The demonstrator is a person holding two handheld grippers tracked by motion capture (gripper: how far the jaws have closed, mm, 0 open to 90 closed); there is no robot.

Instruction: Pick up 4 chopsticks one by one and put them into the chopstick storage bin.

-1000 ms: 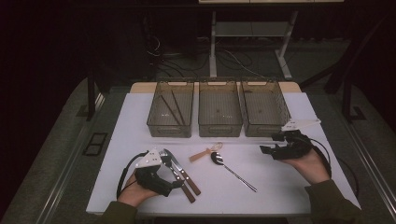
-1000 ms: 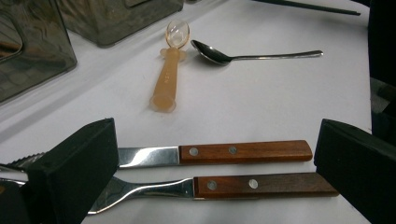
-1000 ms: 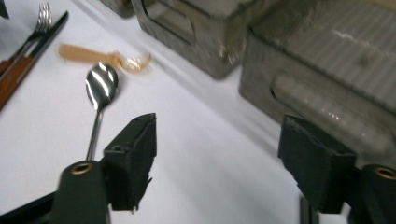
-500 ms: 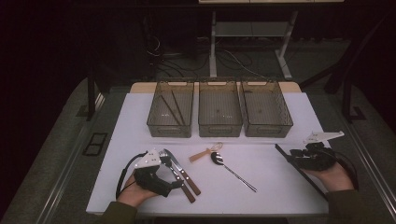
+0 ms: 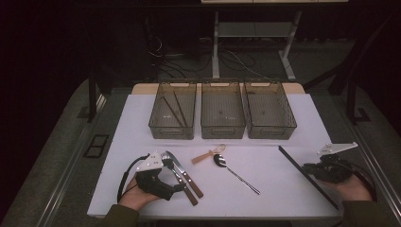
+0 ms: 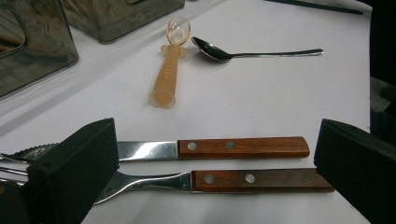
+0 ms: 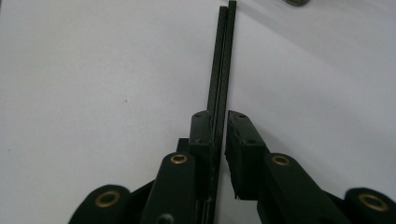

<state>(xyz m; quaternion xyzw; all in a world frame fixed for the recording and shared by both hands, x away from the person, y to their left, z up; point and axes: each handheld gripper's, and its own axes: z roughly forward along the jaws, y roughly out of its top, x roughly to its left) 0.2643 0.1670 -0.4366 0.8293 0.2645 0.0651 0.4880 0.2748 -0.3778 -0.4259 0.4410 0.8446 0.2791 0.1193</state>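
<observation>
- High view: the right gripper lies in the person's hand at the table's right edge, closed on the near end of a pair of black chopsticks, which slants across the white top from upper left to lower right
- High view: the left gripper rests at the front left, its jaws wide, just beside a fork and a knife that lie side by side with wooden handles toward the person
- High view: a steel spoon and a small orange spoon lie in the middle of the table; behind them stand three bins in a row, and the left one holds another pair of sticks
- Left gripper view: the jaws stand far apart, one at each side, with the knife and fork lying between them on the table, neither touched by the pads; the orange spoon and steel spoon lie beyond, bowls nearly touching
- Right gripper view: the jaws have just been closing and are now narrow; the chopsticks run straight ahead between them, pressed to the left pad, and a slim gap shows at the right pad
</observation>
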